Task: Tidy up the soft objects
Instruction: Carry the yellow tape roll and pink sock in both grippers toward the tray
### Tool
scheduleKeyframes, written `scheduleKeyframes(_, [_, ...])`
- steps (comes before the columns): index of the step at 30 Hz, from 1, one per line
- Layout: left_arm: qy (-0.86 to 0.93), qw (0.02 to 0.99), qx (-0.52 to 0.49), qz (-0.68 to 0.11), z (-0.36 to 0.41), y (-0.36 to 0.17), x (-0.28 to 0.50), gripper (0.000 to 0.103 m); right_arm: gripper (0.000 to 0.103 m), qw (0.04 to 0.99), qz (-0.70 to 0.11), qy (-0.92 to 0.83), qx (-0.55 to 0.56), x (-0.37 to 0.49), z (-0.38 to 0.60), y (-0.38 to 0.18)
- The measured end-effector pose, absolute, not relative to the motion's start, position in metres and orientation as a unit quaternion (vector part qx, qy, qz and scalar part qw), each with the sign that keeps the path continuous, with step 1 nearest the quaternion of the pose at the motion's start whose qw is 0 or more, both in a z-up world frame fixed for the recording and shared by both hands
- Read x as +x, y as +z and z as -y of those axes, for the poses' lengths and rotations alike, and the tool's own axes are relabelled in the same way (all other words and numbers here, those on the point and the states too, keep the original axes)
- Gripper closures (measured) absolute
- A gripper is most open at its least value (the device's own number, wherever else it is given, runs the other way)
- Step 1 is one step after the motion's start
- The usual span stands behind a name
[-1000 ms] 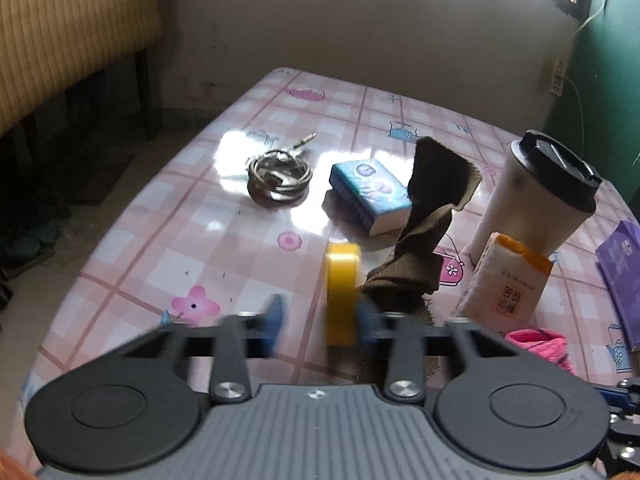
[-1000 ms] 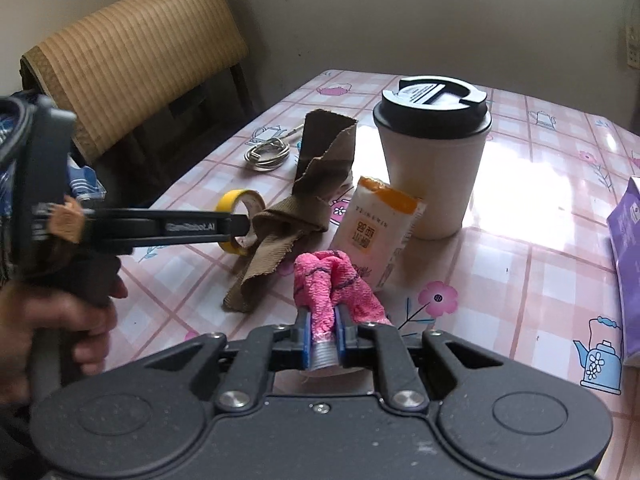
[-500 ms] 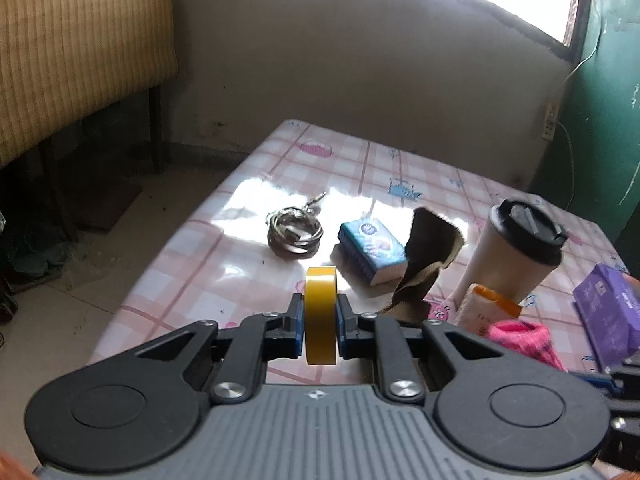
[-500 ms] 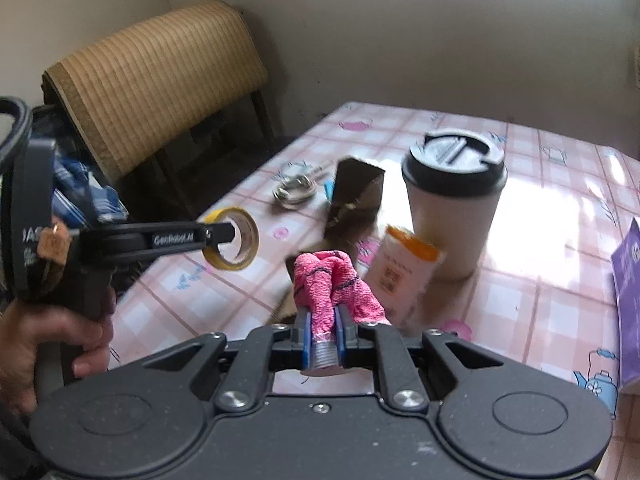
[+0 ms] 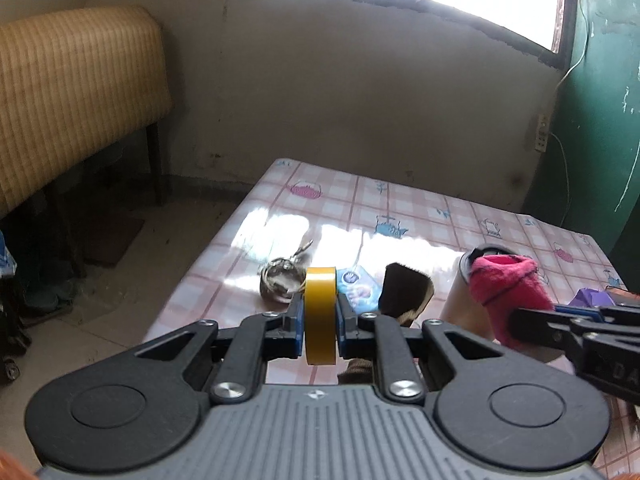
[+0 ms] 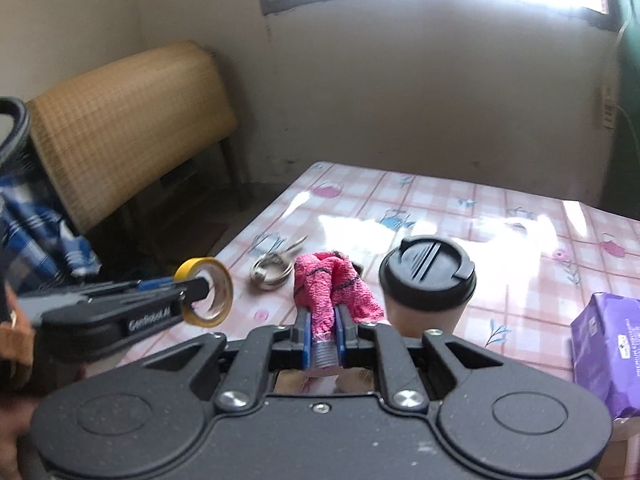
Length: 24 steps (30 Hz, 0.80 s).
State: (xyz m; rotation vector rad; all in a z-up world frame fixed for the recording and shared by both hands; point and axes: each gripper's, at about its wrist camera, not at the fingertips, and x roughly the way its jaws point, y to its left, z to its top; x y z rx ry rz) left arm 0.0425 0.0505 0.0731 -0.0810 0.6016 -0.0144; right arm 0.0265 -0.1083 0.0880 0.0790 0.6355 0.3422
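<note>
The left gripper [image 5: 320, 322] is closed on a roll of yellow tape [image 5: 320, 314], which stands on edge between the two blue pads, pinched across its width, its rim rising above the fingertips and dropping below them; seen from the right wrist, the tape's open ring faces sideways, clear above the table [image 6: 460, 216]. The right gripper [image 6: 323, 334] is clamped on a pink cloth [image 6: 332, 284]; the cloth's bunched lower end sits between the pads, and the rest bulges up and forward past the fingertips, one fold drooping to the right. Both held things hang above the table's near edge. On the table below lie a brown cloth [image 5: 404, 286], partly hidden behind the left gripper, a lidded paper cup [image 6: 427, 280], a blue tissue pack [image 5: 358, 285], a metal ring with keys [image 6: 272, 270] toward the left edge, and a purple packet [image 6: 606, 344] at the right edge.
</note>
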Motion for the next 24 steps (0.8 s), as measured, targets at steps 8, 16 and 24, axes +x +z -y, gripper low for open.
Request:
scheduleKeyframes(8, [-0.005, 0.955, -0.021, -0.296, -0.041, 0.085, 0.058, 0.085, 0.088, 0.942, -0.315, 0.109, 0.032, 0.045, 0.097, 0.104])
scheduleKeyframes(16, [-0.009, 0.957, -0.013, -0.29, -0.031, 0.095, 0.062, 0.085, 0.088, 0.946, -0.313, 0.073, 0.037, 0.056, 0.101, 0.112])
scheduleKeyframes(24, [-0.015, 0.957, -0.016, -0.291, -0.027, 0.1, 0.066, 0.085, 0.088, 0.947, -0.313, 0.066, 0.038, 0.056, 0.107, 0.114])
